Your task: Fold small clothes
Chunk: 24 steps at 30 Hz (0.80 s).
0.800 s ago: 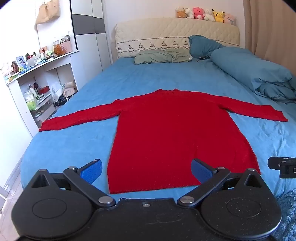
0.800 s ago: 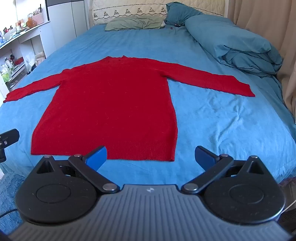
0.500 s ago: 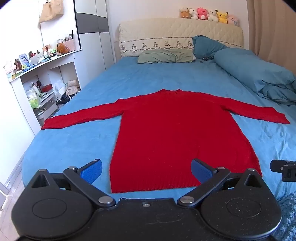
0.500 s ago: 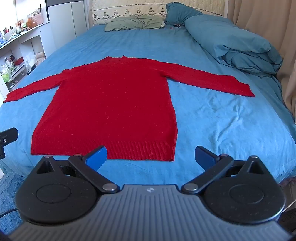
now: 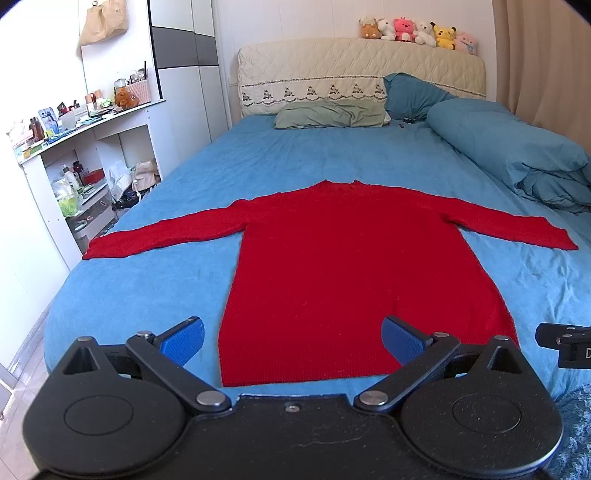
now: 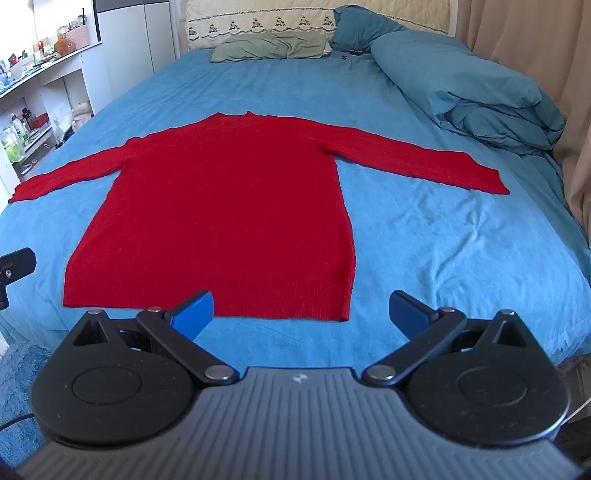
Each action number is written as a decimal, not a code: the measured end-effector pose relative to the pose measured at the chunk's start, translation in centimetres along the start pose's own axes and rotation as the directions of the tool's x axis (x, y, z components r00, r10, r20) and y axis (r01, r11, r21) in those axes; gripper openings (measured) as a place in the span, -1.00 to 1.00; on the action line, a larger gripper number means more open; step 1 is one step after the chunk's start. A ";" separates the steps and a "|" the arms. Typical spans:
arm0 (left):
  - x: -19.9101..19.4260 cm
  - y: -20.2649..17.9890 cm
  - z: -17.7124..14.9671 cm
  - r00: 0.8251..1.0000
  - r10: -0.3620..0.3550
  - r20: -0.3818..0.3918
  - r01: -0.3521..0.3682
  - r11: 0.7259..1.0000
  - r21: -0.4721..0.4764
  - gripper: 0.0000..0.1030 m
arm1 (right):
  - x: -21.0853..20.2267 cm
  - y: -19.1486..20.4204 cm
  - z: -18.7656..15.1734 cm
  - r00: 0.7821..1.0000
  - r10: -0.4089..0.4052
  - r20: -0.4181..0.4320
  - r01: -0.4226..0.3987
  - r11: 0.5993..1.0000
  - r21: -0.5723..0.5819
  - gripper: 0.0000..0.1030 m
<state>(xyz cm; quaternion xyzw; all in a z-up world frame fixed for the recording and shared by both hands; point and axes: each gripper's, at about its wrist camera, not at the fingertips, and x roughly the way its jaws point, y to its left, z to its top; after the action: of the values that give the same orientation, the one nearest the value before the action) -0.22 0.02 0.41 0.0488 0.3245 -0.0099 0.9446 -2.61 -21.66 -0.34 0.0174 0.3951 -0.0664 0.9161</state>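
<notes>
Currently the red sweater (image 5: 354,273) lies flat across the bed (image 5: 147,288), sleeves spread and hem at the foot edge, presumably ready for folding. Left tongs (image 5: 291,339) and right tongs (image 6: 301,312) gape wide, empty. Left view alone shows plush toys (image 5: 417,29) on the headboard.

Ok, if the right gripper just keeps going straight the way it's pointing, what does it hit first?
Probably the red sweater: its right hem corner lies just ahead between the open fingers of the right gripper. Depth is unclear, so it might touch the blue bedsheet in front of the hem first.
</notes>
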 end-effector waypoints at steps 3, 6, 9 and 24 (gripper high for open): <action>-0.1 0.1 0.0 1.000 -0.003 0.001 0.004 1.000 -0.004 1.00 | 0.0 0.0 0.0 1.000 0.000 0.000 0.000 1.000 0.000 1.00; -0.2 0.2 -0.1 1.000 -0.006 0.002 0.006 1.000 -0.007 1.00 | -0.3 0.2 0.0 1.000 -0.005 0.000 0.005 1.000 -0.002 1.00; -0.3 0.3 -0.1 1.000 -0.007 0.002 0.007 1.000 -0.007 1.00 | -0.3 0.1 0.0 1.000 -0.001 0.000 0.001 1.000 0.000 1.00; -0.3 0.3 0.0 1.000 -0.006 0.002 0.006 1.000 -0.005 1.00 | -0.2 0.2 -0.1 1.000 -0.002 0.002 0.002 1.000 -0.002 1.00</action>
<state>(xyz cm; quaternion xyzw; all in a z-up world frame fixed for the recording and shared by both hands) -0.44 0.36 0.67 0.0453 0.3236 -0.0122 0.9450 -2.80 -21.44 -0.22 0.0160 0.3944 -0.0670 0.9163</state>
